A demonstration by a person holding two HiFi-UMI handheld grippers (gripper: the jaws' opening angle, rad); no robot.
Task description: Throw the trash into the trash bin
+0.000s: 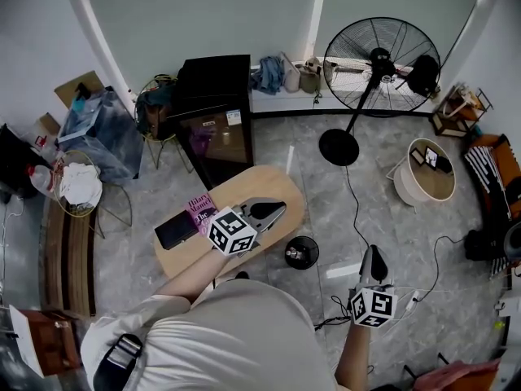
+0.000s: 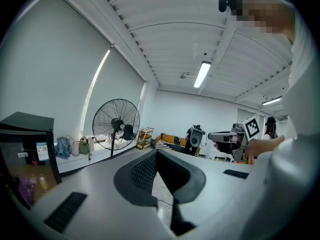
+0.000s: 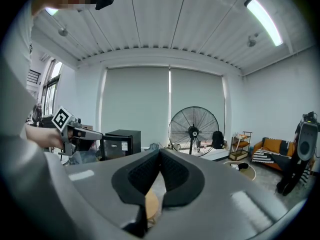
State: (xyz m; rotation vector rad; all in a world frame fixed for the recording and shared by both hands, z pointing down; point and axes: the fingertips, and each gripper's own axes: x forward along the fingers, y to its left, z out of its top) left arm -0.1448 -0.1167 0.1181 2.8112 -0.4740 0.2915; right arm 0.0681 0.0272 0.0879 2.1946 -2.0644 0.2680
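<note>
My left gripper [image 1: 273, 210] hangs shut and empty over the oval wooden table [image 1: 281, 187]; its jaws [image 2: 156, 152] meet at the tips. Over the grey floor to the right, my right gripper [image 1: 374, 261] is also shut with nothing in it, and its pads [image 3: 160, 152] touch. A small black round container [image 1: 301, 252] stands on the floor between the two grippers. At the far left a wire basket [image 1: 79, 187] holds white crumpled material. A pink book [image 1: 201, 212] and a flat black item [image 1: 176, 229] lie on the table's left part. I cannot pick out any loose trash.
A standing fan [image 1: 381, 55] with a round base [image 1: 339, 147] is behind the table, beside a black cabinet [image 1: 213, 116]. A round white side table [image 1: 430, 171] sits to the right. Cables [image 1: 352, 218] run across the floor. Clutter lines the left wall.
</note>
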